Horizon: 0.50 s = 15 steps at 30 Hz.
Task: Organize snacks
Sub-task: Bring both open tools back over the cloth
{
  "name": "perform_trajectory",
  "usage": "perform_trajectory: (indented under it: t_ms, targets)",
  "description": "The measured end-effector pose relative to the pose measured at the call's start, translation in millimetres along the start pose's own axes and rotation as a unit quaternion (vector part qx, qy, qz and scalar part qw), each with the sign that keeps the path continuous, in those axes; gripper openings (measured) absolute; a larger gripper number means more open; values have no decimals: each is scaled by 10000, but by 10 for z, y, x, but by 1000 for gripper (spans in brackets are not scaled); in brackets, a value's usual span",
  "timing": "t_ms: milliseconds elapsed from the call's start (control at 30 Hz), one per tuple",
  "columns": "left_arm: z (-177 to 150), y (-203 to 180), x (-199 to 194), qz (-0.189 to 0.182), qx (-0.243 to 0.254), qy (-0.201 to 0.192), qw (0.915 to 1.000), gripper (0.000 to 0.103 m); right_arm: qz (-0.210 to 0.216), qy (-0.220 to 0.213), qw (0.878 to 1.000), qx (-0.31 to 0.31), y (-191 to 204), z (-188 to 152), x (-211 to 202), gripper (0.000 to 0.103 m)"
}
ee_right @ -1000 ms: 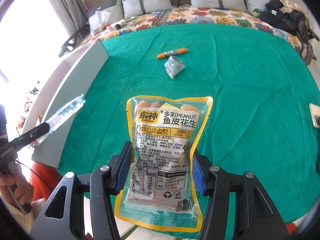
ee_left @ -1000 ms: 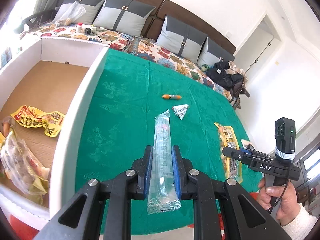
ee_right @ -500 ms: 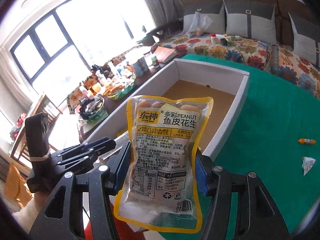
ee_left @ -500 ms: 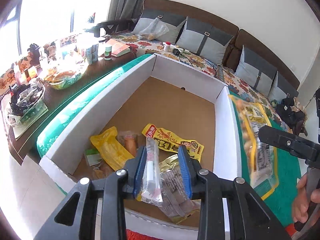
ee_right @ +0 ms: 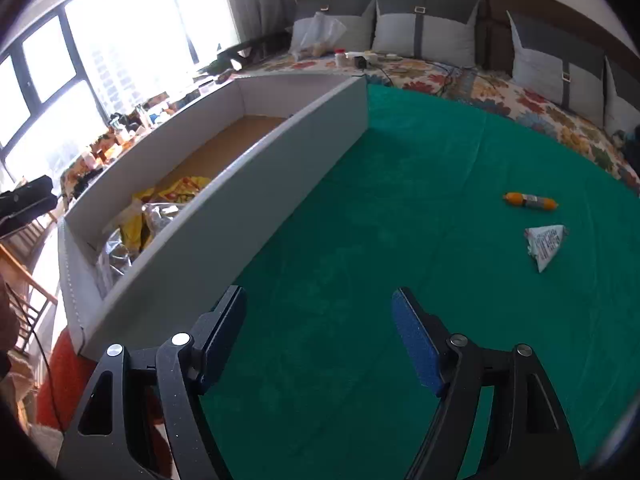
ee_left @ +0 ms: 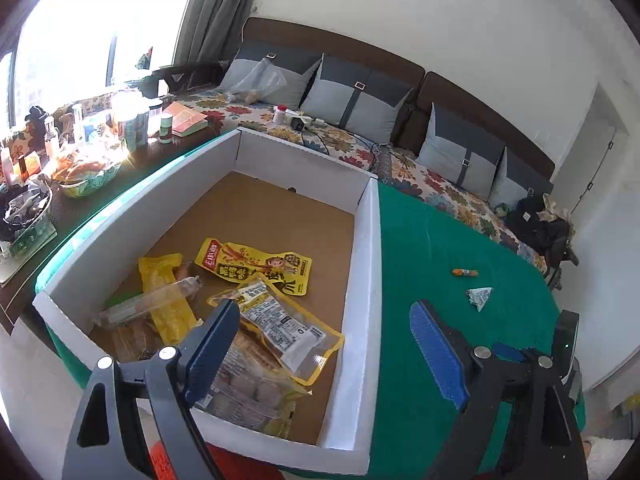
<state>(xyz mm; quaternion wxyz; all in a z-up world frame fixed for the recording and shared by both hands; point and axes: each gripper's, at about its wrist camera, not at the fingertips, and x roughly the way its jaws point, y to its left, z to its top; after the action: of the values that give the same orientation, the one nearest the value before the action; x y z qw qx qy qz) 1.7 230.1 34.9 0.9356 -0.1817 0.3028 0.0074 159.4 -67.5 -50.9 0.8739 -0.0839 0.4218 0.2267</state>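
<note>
Right wrist view: two snacks remain loose on the green cloth of the desk [ee_right: 400,208], an orange sausage stick [ee_right: 530,201] lying with its long axis left to right, and just nearer, a small triangular white packet [ee_right: 545,245]. Both lie to the far right of the right tongs [ee_right: 318,336], whose jaws are opening wide with nothing between them; bare cloth separates them, nothing in the way. Left wrist view: the left tongs [ee_left: 324,346], jaws likewise opening wide and empty, hang over the near right corner of the white cardboard box [ee_left: 362,264]. Same sausage stick [ee_left: 464,272] and packet [ee_left: 479,297] show to the far right, well apart. By judgement the right tongs are the nearer. Box contents: yellow-edged peanut pouch [ee_left: 280,320], yellow printed sachet [ee_left: 256,266], clear tube pack [ee_left: 148,304], plain yellow pack [ee_left: 166,300], further wrappers beneath. Surroundings: floral-covered bed [ee_left: 420,172] with grey cushions on the far side, cluttered side surface far left.
</note>
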Motion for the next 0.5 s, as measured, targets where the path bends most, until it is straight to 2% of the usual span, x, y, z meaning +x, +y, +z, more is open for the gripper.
perform_trajectory:
  t_ms: [100,133,233,333,433,500]
  targets:
    - [-62,-581,120,-495,418,187,9977,96,-794,79,9961,367,-675,-473,-76,78]
    - [-107,-771,199,-670,542,321,9958,100,-982,46,9936,547,-885,-603,-144,78]
    - [-350,-1293,551,-1097,879,916,9858,100,-1481,-63,9837,1014,-1368,-883,-323,78]
    - [-691,-1685,995,-1076,1278,1469,9749,100,-1693,-126,9755,1399,-1665,-1081,-416,78]
    - [-991,-1924,1409,-785,1686,1910,9638,100,-1726,-210,9713,1622,-1771,-1183,-446,78]
    - [-1114,-2018,1632,-593,1917,2032,9584,100,-1639,-266,9717,1681,-1795,-1199,-468,78]
